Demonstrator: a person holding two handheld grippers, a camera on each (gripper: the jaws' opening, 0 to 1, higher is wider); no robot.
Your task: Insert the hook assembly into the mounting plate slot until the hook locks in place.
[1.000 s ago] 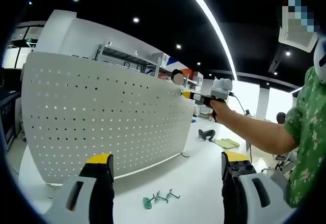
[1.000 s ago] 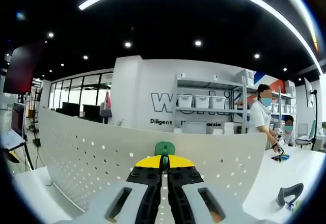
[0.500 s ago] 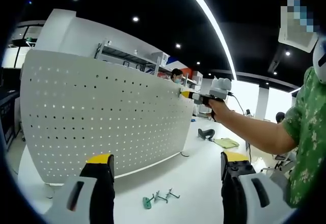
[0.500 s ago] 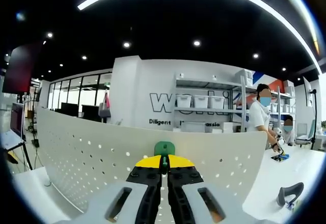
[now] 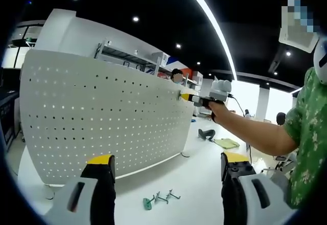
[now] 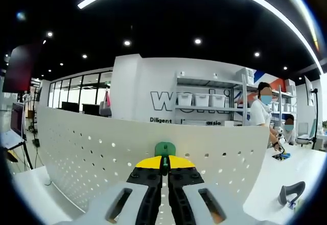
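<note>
Currently: right gripper (image 6: 163, 164), fingers pressed together on the green hook (image 6: 165, 149), now at the upper edge of the plate (image 6: 102, 163), slightly nearer than a second ago; insertion looks imminent, lock not yet confirmed. Left gripper (image 5: 166, 176), fingers wide apart and empty, unmoved in front of the plate (image 5: 102, 117). Spare hooks (image 5: 159, 199) lie on the bench (image 5: 199, 179), near the plate's base.
</note>
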